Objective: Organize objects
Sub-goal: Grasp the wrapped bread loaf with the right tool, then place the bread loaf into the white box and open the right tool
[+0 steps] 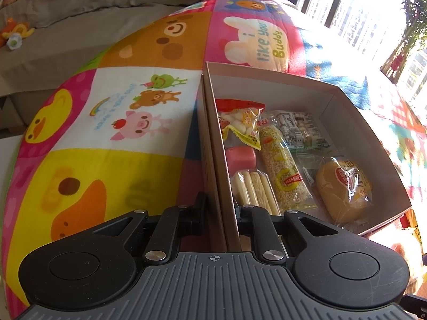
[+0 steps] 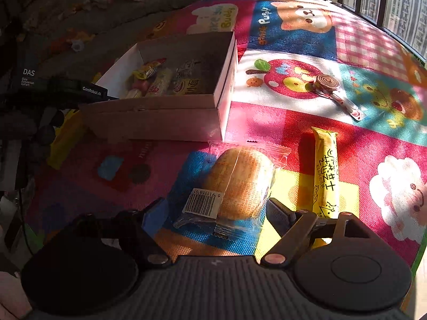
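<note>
Box (image 1: 213, 144) wall pinched by left gripper (image 1: 220, 210); right gripper (image 2: 218, 208), spread around wrapped bun (image 2: 240, 181), should be closed gently, the soft bun not crushed.

A colourful cartoon play mat (image 1: 112, 122) covers the surface, printed with ducks, a bear, a pig and a frog in bright squares. Behind it sits a grey-brown sofa (image 1: 80, 13) with small soft toys (image 1: 16, 33) on its cushions. A window (image 1: 347, 8) with dark frames lets in strong sunlight, showing tall buildings outside. A leafy plant (image 1: 411, 26) stands beside the window.
</note>
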A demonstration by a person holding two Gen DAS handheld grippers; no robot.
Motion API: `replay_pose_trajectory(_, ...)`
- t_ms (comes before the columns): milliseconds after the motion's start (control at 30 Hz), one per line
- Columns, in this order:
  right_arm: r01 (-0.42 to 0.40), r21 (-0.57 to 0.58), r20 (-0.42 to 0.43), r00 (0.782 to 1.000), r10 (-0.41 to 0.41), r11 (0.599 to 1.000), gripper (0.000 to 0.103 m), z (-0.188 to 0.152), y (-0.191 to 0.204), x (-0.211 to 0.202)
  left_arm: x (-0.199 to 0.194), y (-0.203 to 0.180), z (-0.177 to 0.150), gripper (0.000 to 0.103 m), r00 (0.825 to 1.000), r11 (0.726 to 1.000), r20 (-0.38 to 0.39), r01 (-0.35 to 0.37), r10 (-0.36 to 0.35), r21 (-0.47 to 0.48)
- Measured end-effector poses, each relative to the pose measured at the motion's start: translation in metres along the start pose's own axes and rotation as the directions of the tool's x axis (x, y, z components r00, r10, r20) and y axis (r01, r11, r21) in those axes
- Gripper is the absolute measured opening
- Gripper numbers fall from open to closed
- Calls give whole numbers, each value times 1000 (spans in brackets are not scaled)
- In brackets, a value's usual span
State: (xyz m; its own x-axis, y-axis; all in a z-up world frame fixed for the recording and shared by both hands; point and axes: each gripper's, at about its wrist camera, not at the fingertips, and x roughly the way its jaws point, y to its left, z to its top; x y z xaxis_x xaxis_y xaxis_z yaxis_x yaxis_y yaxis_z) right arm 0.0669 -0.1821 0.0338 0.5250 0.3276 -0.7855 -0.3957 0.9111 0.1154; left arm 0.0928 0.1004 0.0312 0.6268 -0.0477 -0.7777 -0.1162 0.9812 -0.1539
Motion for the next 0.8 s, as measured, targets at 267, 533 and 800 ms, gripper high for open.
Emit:
replay_pose_trajectory(267, 37, 109, -14, 999, -35, 993, 89, 16, -7, 27, 0, 2, -1, 18, 1000, 1000, 4, 10, -10, 13)
replay_pose_trajectory(533, -5, 66, -94, 996, 11, 998, 54, 7, 6, 8, 0, 4, -2, 19, 1000, 1000, 12, 22, -22, 21)
replay_pose_trajectory(800, -34, 29, 22, 999, 33, 999, 54, 40, 28, -48, -1, 4, -4, 19, 999, 999, 25, 24, -25, 21)
